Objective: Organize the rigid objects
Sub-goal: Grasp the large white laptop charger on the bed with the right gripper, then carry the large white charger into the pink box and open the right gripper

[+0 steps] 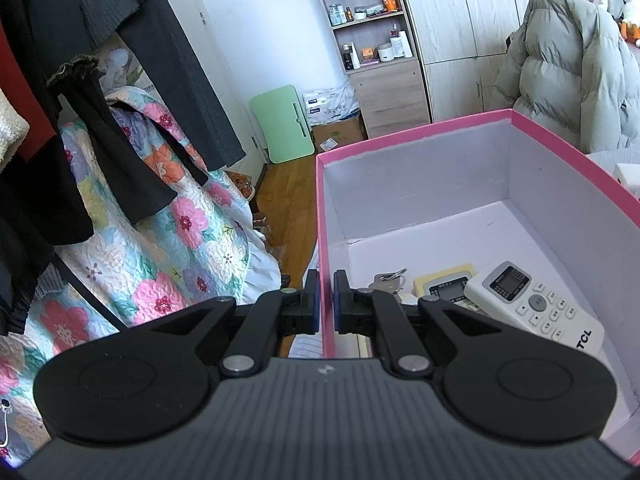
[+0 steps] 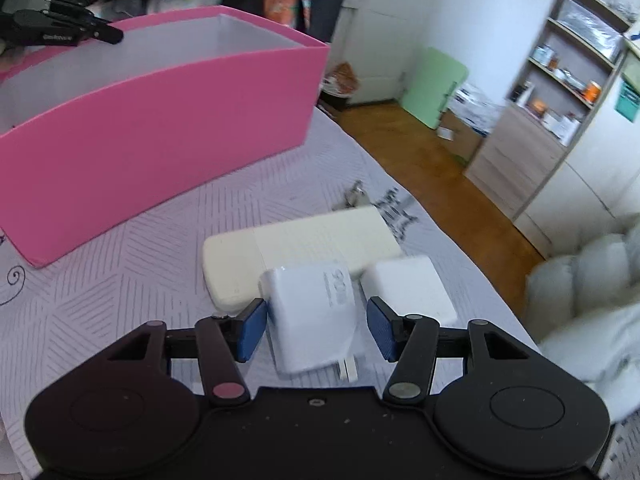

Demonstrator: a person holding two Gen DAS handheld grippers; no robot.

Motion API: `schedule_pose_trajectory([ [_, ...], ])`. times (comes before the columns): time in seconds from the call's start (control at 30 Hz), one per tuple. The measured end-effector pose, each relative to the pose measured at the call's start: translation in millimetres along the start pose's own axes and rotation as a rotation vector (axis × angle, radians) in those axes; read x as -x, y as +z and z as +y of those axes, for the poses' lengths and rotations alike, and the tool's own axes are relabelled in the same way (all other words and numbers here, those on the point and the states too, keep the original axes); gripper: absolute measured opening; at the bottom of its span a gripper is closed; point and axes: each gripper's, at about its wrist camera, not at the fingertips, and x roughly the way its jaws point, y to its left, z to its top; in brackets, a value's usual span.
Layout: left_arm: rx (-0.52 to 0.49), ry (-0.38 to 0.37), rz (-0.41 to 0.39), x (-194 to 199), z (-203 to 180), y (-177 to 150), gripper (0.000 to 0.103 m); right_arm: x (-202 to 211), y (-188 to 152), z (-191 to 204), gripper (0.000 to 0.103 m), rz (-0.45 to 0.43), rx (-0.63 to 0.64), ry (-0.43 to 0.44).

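Note:
My left gripper (image 1: 326,300) is shut on the near-left wall of the pink box (image 1: 416,132), one finger inside and one outside. Inside the box lie a white TCL remote (image 1: 536,308), a small yellow device (image 1: 446,286) and keys (image 1: 388,278). In the right wrist view the pink box (image 2: 160,128) stands on the bed, with the left gripper's fingers (image 2: 60,26) at its far rim. My right gripper (image 2: 316,326) is open, with its pads either side of a white charger (image 2: 314,312). A second white charger (image 2: 408,290) and a cream power bank (image 2: 296,248) lie beside it.
The bed sheet (image 2: 120,280) is pale lilac with a line pattern. A small metal item (image 2: 356,196) lies beyond the power bank. A puffy coat (image 1: 572,72) hangs to the right. A floral quilt (image 1: 160,240) and dark clothes (image 1: 120,80) hang on the left. Shelves (image 1: 368,20) stand across the wooden floor.

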Motion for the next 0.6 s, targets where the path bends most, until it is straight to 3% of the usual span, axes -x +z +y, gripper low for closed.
schedule_pose_trajectory([
  [0.1,-0.005,0.004,-0.005,0.2,-0.6,0.7,0.006,-11.4,-7.2,-4.8,0.062,0.002,-0.146,-0.018],
  [0.4,-0.007,0.003,-0.001,-0.2,-1.0,2.0,0.006,10.0,-20.9,8.6,0.058,-0.132,-0.326,-0.086],
  [0.6,-0.008,0.008,-0.005,-0.4,-1.8,2.3,0.006,41.8,-6.1,6.2,0.058,-0.223,-0.462,-0.079],
])
